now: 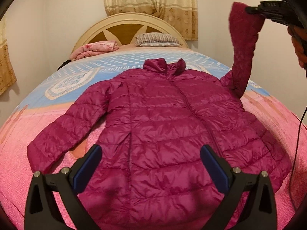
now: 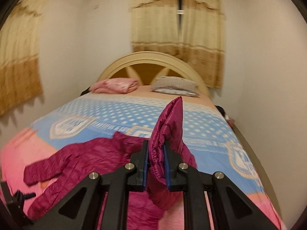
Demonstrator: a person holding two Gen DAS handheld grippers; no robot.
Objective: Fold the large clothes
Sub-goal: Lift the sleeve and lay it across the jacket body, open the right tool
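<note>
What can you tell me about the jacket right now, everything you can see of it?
The jacket is a magenta quilted puffer with a shiny, crinkly shell, a stand-up collar and a closed front. It lies face up on the bed, collar toward the headboard. One sleeve rests flat, angled outward on the pink cover. The other sleeve is lifted off the bed, its cuff end pinched in the right gripper. The left gripper hangs open over the hem; contact is unclear.

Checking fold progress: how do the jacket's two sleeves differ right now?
The left sleeve lies flat on the bed, angled outward; the right sleeve is lifted off it. Nothing holds the left sleeve; the right tongs are shut on the right sleeve's cuff. Both are the same quilted magenta.
</note>
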